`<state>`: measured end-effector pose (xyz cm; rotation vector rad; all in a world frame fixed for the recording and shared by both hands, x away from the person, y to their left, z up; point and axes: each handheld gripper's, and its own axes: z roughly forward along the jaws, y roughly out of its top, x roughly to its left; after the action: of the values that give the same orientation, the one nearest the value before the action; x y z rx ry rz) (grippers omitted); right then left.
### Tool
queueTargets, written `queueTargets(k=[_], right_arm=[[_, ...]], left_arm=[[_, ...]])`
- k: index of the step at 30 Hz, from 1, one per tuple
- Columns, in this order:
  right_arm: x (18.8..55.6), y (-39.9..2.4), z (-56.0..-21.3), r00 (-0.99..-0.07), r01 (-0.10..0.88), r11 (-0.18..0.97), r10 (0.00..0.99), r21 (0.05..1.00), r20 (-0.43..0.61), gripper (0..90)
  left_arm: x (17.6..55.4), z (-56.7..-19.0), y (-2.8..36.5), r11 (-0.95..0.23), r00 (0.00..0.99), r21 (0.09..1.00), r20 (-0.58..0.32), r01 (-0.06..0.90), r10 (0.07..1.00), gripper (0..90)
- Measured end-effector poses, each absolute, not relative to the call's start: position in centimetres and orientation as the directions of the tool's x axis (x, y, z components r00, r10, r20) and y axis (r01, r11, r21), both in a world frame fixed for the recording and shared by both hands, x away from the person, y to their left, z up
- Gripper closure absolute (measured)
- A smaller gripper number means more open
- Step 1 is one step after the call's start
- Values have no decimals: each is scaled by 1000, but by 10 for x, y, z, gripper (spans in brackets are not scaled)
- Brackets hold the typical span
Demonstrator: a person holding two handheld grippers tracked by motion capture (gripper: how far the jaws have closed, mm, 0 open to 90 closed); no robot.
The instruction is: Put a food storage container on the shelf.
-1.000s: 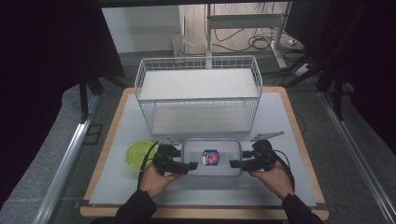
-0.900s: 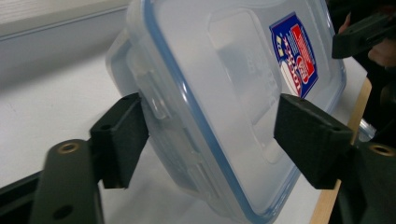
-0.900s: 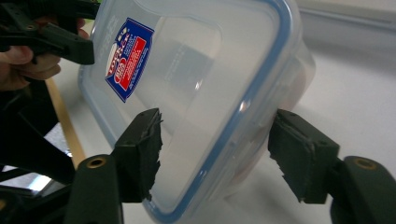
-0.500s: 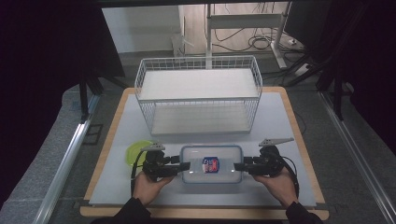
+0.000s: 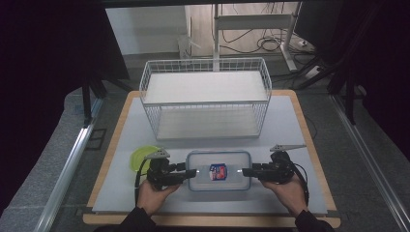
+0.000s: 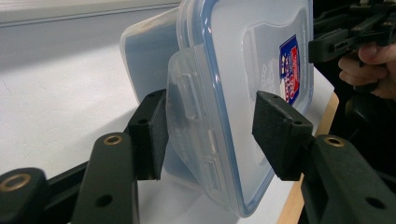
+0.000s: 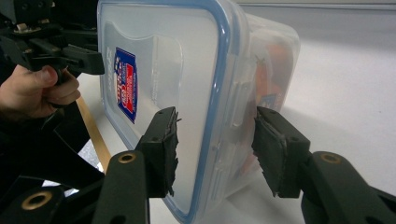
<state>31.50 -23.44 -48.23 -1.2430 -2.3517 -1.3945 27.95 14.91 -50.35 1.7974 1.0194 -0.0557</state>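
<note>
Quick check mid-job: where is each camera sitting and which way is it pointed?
High view: above the person's side, looking forward and down on the table; forearms and both hands show.
Left gripper view: rides the left gripper, looking along its jaws at the container.
Right gripper view: rides the right gripper, facing the opposite end.
All three share the container.

Grey floor (image 5: 48, 159), dark surroundings — a pale desk frame (image 5: 251, 29) with loose cables (image 5: 270, 44) behind.

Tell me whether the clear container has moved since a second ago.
Yes. The clear container sits nearer the table's front edge and farther from the wire basket, a gripper at each short end.
</note>
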Motion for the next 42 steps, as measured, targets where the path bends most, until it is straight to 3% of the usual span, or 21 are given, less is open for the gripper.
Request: queueTargets(k=[14,31,42], right_arm=[[313,-234,-476,-642,702,211,599,680,478,508],[328,-224,-428,-690,634,179,570,752,446,516],[343,-217,-403,-708,614,166,549,771,445,534]], left_arm=[[282,-491,147,-132,647,755,-442,643,621,482],[296,-437,161,-109,674,814,-389,571,628,485],[310,-411,173,-74,673,825,-402,561,621,491]])
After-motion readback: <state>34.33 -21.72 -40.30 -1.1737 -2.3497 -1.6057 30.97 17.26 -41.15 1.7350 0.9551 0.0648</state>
